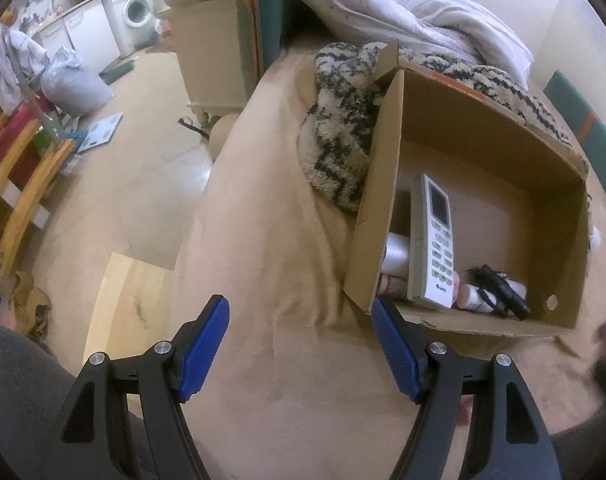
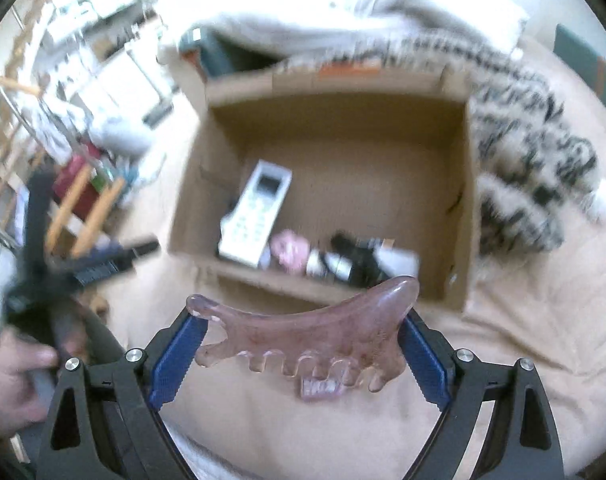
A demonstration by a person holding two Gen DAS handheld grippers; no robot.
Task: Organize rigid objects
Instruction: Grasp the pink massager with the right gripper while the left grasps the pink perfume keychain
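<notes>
- Since the cardboard box (image 1: 499, 200) on the bed (image 1: 271, 240) already has a white remote (image 1: 433, 244), a couple of small bottles (image 1: 473, 298) and something black (image 1: 503, 290) lying along its near wall, I'd say the tidying is well underway.
- What's left, far as I can see: the pink comb-shaped scraper (image 2: 303, 344), which isn't in the box yet. It's hanging just in front of the near wall.
- The right tool (image 2: 303, 356) has it spanned end to end between its blue pads, jaws very wide, so it looks gripped.
- The left tool (image 1: 301, 344) is partly open with nothing in it, sitting over bare bed by the box corner.
- Only the right view shows the scraper, plus a hand (image 2: 11, 384) at the left edge. It's blurry though.
- Only the left view is sharp enough for the remote's buttons, and it shows the floor (image 1: 135, 184) and washing machine (image 1: 133, 14).
</notes>
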